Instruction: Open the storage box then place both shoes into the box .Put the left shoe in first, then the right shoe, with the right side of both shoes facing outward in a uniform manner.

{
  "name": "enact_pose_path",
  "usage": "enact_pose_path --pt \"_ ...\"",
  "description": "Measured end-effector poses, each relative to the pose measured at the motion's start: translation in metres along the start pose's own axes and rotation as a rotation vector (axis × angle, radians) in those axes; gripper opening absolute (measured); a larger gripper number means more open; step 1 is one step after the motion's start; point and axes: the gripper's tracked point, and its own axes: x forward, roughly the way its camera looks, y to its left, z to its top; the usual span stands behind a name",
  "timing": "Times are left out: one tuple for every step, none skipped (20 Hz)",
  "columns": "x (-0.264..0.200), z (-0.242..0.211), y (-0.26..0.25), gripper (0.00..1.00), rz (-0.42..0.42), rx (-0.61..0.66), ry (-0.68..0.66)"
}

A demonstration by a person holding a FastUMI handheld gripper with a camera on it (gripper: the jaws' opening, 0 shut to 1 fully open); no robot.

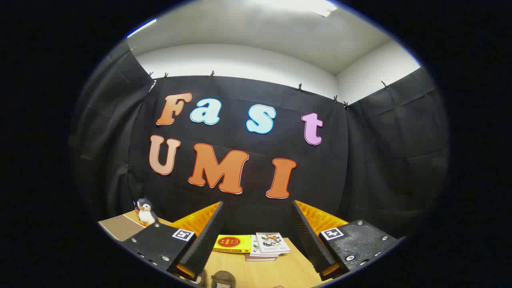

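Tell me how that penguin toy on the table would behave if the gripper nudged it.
The penguin looks like a small plush, so it is probably soft and light and would give rather than crack. It stands upright on a narrow base on the table, so a nudge would likely tip it rather than slide it. The gripper is open, pointing past it.
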Motion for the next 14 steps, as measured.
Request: enact_pose_path --pt "-0.001 -0.001 0.003 0.99 0.01 -0.002 0.007" --pt "-0.002 -0.002 0.008 0.99 0.03 -0.004 0.013" --pt "-0.002 -0.003 0.012 0.99 0.04 -0.009 0.017" --pt "-0.002 -0.003 0.012 0.99 0.042 -0.011 0.021" --pt "-0.002 0.0 0.012 0.99 0.045 -0.008 0.019" --pt "-0.002 0.003 0.016 0.99 0.051 0.0 0.014" --pt "0.0 0.007 0.019 0.99 0.057 0.003 0.005" --pt "0.001 0.011 0.02 0.99 0.059 0.003 -0.005" --pt "0.001 0.014 0.02 0.99 0.06 0.003 -0.014" --pt "0.002 0.017 0.022 0.99 0.063 0.005 -0.021" --pt "0.003 0.018 0.025 0.99 0.069 0.006 -0.026" --pt "0.005 0.02 0.028 0.98 0.078 0.002 -0.03" --pt "0.006 0.021 0.03 0.98 0.084 -0.006 -0.033" --pt "0.008 0.024 0.033 0.98 0.09 -0.011 -0.038"
